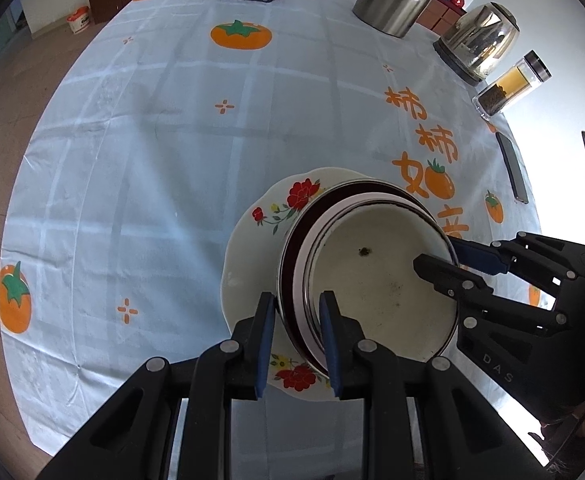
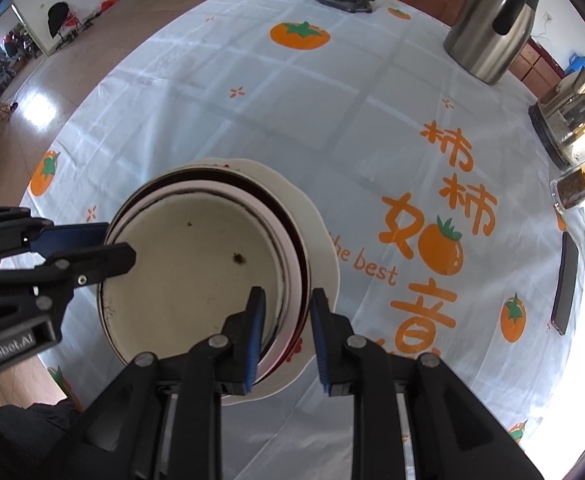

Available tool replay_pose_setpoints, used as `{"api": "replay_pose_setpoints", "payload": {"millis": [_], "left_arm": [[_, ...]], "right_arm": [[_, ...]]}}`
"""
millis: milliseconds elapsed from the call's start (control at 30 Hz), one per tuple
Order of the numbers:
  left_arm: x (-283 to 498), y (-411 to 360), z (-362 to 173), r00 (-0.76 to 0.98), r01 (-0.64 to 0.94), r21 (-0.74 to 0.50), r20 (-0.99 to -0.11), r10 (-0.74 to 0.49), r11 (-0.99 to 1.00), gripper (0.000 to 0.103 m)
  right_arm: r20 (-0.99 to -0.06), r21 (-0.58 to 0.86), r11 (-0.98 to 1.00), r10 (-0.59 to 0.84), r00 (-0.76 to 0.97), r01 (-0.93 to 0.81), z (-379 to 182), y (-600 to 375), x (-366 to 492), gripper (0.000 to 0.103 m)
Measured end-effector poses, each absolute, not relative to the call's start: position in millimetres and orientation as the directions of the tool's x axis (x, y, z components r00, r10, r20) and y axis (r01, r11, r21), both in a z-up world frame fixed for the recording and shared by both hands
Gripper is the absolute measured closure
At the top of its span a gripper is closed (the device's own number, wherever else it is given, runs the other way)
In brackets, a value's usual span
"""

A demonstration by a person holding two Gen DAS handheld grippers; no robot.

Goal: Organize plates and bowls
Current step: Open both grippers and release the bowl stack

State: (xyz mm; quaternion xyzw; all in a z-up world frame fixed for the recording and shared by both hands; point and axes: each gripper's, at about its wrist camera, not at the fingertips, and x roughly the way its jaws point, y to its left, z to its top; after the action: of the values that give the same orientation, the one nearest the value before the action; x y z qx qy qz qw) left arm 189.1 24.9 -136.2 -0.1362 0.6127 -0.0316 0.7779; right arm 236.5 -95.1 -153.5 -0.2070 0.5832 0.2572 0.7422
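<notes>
left tool (image 1: 298,334) clamped bowl (image 1: 376,280) rim | right tool (image 2: 286,336) straddled opposite rim, grip unclear | bowl sat on floral plate (image 1: 252,264)

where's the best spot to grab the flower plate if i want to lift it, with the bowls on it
Grip the plate by its thin scalloped rim, coming in low from the side where it shows widest, left of the bowls in the left wrist view. The bowls sit off-centre and cover the rest. The load would likely tip, so a second grip opposite seems wise.
</notes>
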Motion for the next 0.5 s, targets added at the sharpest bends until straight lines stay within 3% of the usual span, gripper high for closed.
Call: {"api": "replay_pose_setpoints", "payload": {"millis": [333,433,500], "left_arm": [[187,24,-135,0.271,-0.116,-0.244,-0.94,-0.205,0.963,0.077],[185,22,-131,0.281,-0.106,-0.227,-0.941,-0.189,0.968,0.077],[183,23,-129,0.29,-0.11,-0.221,-0.94,-0.181,0.969,0.075]], "right_arm": [[-0.949,0.0,0.805,0.186,0.253,-0.593,-152,-101,231,0.078],[-0.941,-0.005,0.809,0.195,0.276,-0.588,-150,-104,228,0.062],[-0.932,-0.012,0.817,0.199,0.302,-0.576,-146,-107,226,0.043]]}}
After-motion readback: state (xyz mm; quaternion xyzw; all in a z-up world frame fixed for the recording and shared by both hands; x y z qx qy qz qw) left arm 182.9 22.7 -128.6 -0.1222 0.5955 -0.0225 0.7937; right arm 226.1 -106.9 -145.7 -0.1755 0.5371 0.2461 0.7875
